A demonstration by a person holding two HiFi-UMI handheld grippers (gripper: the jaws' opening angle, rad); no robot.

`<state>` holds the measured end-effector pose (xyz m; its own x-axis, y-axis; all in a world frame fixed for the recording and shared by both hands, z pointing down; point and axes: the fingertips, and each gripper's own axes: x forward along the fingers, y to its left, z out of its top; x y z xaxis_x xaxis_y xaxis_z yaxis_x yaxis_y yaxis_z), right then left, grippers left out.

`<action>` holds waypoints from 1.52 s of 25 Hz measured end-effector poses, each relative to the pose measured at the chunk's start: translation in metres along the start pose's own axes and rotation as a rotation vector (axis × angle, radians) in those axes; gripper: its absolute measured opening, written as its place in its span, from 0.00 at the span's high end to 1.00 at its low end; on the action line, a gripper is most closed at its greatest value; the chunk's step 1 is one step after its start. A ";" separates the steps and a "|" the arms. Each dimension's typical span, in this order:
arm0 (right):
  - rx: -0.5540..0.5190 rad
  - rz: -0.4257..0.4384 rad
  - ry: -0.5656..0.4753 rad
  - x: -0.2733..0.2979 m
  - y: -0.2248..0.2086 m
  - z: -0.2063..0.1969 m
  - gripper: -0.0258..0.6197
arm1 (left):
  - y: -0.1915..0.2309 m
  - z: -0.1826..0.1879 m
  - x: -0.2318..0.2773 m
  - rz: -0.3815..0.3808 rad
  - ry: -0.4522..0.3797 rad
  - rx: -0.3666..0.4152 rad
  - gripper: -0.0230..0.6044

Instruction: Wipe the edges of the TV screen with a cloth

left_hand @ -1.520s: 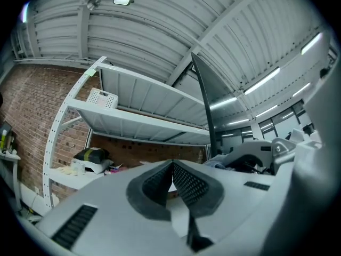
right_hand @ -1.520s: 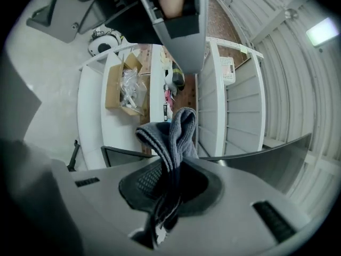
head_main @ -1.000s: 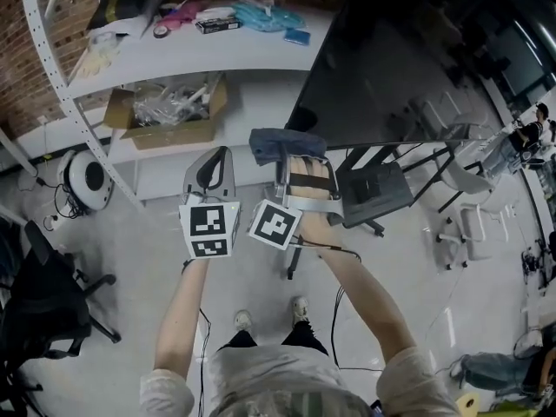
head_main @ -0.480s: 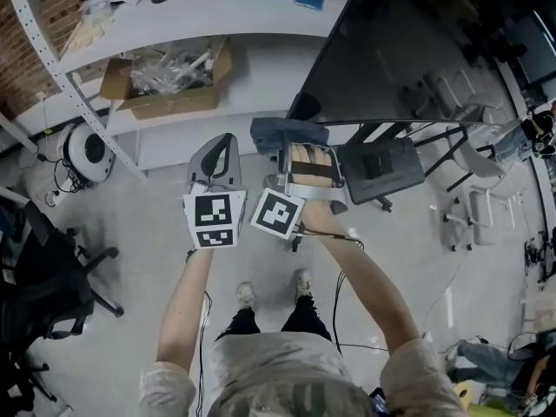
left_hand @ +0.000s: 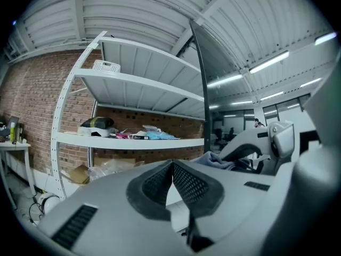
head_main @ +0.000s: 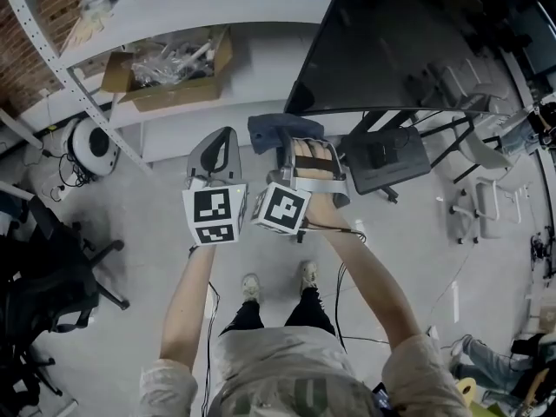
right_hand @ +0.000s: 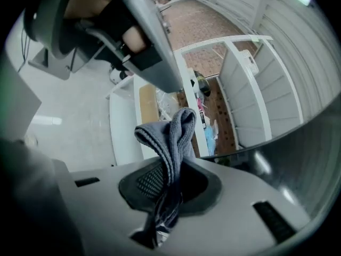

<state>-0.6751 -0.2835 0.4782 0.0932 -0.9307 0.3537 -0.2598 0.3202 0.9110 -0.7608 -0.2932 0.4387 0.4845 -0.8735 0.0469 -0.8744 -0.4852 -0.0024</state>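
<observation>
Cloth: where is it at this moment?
The cloth is clamped in the right gripper, mid-frame in the head view, just below a lower corner of the TV screen, with the left gripper beside it on the left.

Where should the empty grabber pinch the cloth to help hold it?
Probably the folded bunch of the cloth poking out past the jaws of the right gripper, coming from its left. The left gripper sits beside it, jaws shut, so open first.

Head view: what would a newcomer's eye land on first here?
The big dark TV screen fills the upper right. Just under its lower-left corner, the right gripper pinches a grey-blue cloth. The left gripper sits beside it, jaws together on nothing.
</observation>
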 end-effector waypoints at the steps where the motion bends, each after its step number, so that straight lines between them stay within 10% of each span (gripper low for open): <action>1: 0.049 0.007 -0.026 -0.002 -0.003 0.000 0.88 | 0.001 0.003 -0.003 0.008 -0.001 -0.005 0.94; 10: 0.813 -0.034 -0.449 -0.107 -0.099 0.004 0.88 | -0.056 0.107 -0.049 -0.008 -0.160 0.125 0.94; 17: 1.220 -0.196 -0.601 -0.202 -0.159 -0.084 0.88 | -0.149 0.156 -0.071 -0.108 -0.192 0.129 0.94; 24: 1.289 -0.404 -0.418 -0.243 -0.145 -0.180 0.88 | -0.224 0.140 -0.068 -0.215 -0.169 0.112 0.94; 38: 1.279 -0.461 -0.300 -0.252 -0.143 -0.259 0.88 | -0.296 0.142 -0.042 -0.310 -0.164 0.054 0.94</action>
<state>-0.4123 -0.0493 0.3135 0.2444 -0.9611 -0.1288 -0.9663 -0.2525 0.0504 -0.5184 -0.1185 0.2961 0.7281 -0.6769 -0.1077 -0.6846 -0.7259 -0.0659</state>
